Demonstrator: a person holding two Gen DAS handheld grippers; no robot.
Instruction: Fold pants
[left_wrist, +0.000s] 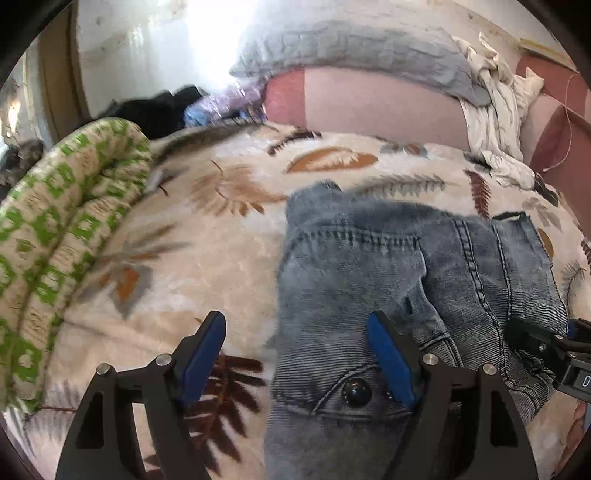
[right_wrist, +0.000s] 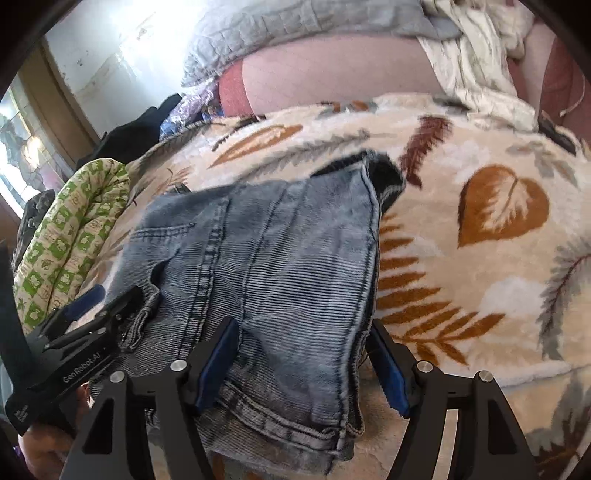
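Observation:
Faded blue jeans (left_wrist: 388, 266) lie bunched and folded on a cream leaf-print blanket (left_wrist: 221, 229). My left gripper (left_wrist: 295, 339) is open over the waistband corner, near a dark button (left_wrist: 356, 392); the cloth lies between the jaws. My right gripper (right_wrist: 303, 350) is open, its jaws either side of the jeans' (right_wrist: 266, 251) hem end. The left gripper also shows in the right wrist view (right_wrist: 88, 317), and the right gripper shows at the right edge of the left wrist view (left_wrist: 546, 343).
A rolled green-and-cream quilt (left_wrist: 62, 229) lies on the left. A grey pillow (left_wrist: 354, 51) and white crumpled cloth (left_wrist: 495, 96) sit at the back on a pink sofa back (left_wrist: 376, 107). Dark clothes (left_wrist: 155, 107) lie at the far left.

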